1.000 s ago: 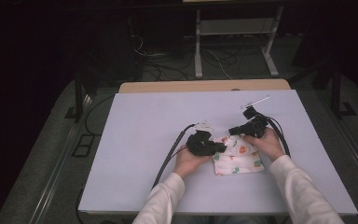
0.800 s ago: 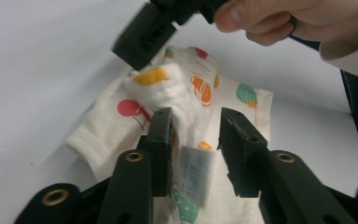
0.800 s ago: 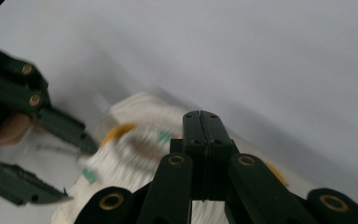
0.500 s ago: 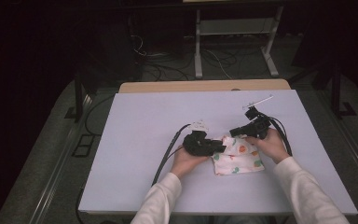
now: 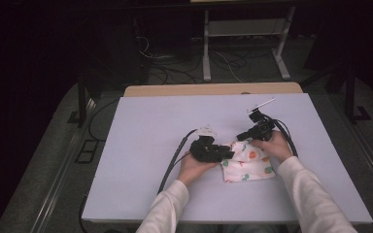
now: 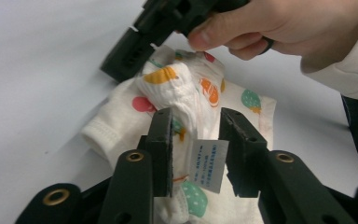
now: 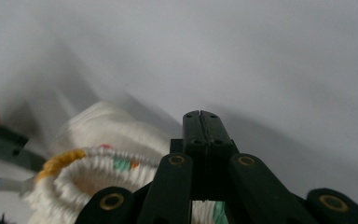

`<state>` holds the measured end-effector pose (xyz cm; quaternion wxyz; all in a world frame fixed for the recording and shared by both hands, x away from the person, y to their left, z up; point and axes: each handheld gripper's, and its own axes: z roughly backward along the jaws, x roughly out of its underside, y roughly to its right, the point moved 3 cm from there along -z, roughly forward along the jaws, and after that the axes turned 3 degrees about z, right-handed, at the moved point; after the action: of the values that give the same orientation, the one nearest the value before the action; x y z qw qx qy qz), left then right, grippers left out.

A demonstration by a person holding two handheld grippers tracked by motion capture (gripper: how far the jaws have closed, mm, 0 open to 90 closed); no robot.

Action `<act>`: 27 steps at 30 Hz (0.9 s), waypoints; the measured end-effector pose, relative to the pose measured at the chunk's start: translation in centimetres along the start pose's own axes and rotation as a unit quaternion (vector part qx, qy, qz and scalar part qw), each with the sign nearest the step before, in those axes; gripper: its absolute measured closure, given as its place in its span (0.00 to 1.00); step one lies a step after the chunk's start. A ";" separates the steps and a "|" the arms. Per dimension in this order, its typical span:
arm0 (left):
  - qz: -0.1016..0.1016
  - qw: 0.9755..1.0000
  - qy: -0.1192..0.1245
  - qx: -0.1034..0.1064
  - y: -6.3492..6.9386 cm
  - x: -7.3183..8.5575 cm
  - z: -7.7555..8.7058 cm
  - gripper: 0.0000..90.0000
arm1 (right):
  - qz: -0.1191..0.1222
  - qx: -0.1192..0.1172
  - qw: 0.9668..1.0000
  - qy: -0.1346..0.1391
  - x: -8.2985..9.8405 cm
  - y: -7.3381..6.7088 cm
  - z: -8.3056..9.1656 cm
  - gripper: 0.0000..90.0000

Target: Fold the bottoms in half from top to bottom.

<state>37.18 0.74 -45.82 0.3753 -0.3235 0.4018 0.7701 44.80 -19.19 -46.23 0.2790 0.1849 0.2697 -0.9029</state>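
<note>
A patterned garment (image 5: 246,162) is lain on the table (image 5: 141,141). The left gripper (image 6: 196,135) has just been opening — fabric sits loosely between its jaws. The right gripper (image 7: 200,122) is clamped tight on the garment's edge.

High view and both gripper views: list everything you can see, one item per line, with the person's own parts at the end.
Garment: one, white cloth with orange, green and red prints and a white care label, lying bunched on the table near the person's side, right of centre.
Table: one, pale lilac top, with a wooden edge at the far side.
Metal stand: one, light grey, on the floor beyond the table.
Floor cables: several, dark and light, behind the table.
Left gripper: one, black, its jaws have just been opening, fabric and label between them.
Right gripper: one, black, jaws shut, at the garment's far edge.
Sleeves: two, white.
</note>
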 end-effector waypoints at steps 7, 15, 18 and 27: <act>0.012 1.000 0.009 -0.018 -0.4 0.0 0.4 0.57 | -0.001 -0.022 1.000 -0.015 0.3 -0.6 1.2 0.98; 0.018 0.999 0.015 -0.040 -0.7 -0.2 0.7 0.46 | 0.009 -0.033 0.999 -0.019 1.2 -2.0 2.3 0.98; 0.023 0.999 0.020 -0.045 -0.9 -0.3 0.9 0.43 | 0.016 -0.037 0.999 -0.015 1.8 -2.6 3.0 0.98; 0.044 0.997 0.032 -0.060 -1.7 -0.4 1.3 0.34 | 0.027 -0.049 0.998 -0.011 4.0 -4.0 4.2 0.98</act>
<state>38.55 2.35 -45.51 0.3078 -0.3514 0.3807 0.7980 38.52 -20.46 -43.28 0.3145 0.1685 0.3055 -0.8829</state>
